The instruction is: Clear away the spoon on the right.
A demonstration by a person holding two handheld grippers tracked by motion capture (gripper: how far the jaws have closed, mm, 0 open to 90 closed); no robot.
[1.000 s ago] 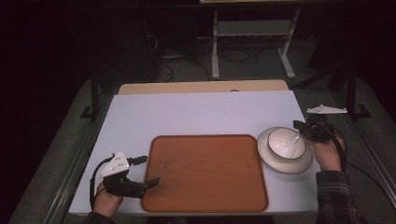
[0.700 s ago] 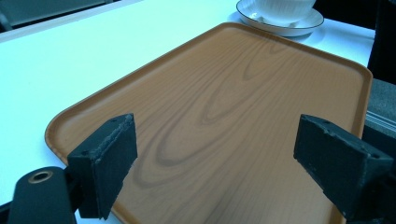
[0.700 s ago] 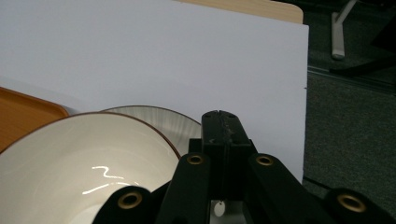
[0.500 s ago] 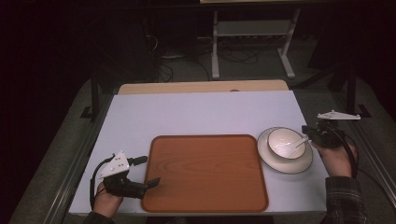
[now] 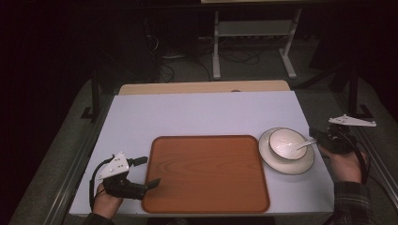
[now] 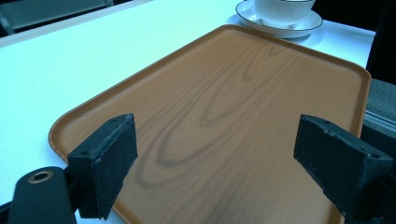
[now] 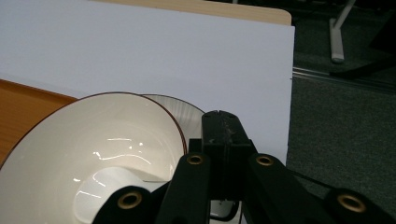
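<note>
Right gripper clamped on a spoon at the bowl; left gripper idle at the tray corner.

The right gripper [image 5: 324,140] sits at 3 o'clock of the bowl [image 5: 286,143], its jaws pressed together on the handle of a white spoon [image 5: 302,145] whose head rests inside the bowl. The bowl stands on a saucer [image 5: 286,166], just beside the tray [image 5: 206,173] at its 2 o'clock corner. The left gripper [image 5: 143,172] rests at the tray's 8 o'clock corner, jaws standing apart over the rim with nothing between them. Judged step: withdrawing the spoon from the bowl. The next move likely calls for a lift clear of the bowl's rim, then transfer toward the tray. Against the earlier frame, the right gripper has shifted outward toward 3 o'clock, drawing the spoon with it; the left gripper is unchanged.
</note>
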